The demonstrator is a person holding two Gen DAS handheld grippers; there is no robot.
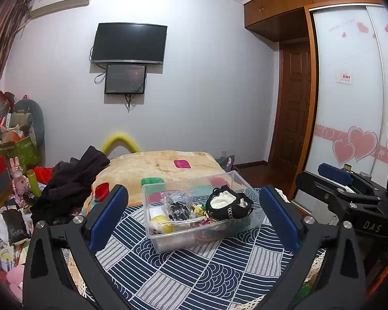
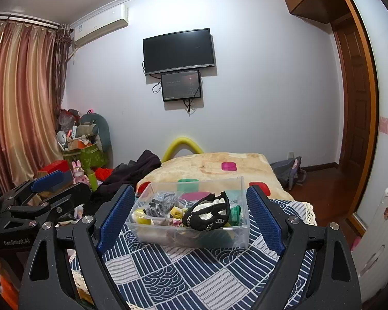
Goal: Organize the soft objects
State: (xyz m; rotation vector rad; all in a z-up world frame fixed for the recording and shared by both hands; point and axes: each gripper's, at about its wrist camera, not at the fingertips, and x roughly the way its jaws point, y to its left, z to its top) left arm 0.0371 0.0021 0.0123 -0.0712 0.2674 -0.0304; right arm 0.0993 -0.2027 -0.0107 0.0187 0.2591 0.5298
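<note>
Resting on a navy patterned bedspread (image 1: pixel 207 271), clear plastic bin (image 1: pixel 235 228) of soft items, black-and-white pouch (image 1: pixel 229 204) on top, left gripper (image 1: pixel 194 217) and right gripper (image 2: pixel 188 219) both wide open, empty, flanking the bin.

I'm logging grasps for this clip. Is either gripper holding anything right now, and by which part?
Nothing is held. The left gripper and the right gripper both stand open and empty, short of the clear plastic bin on the patterned cloth.
</note>
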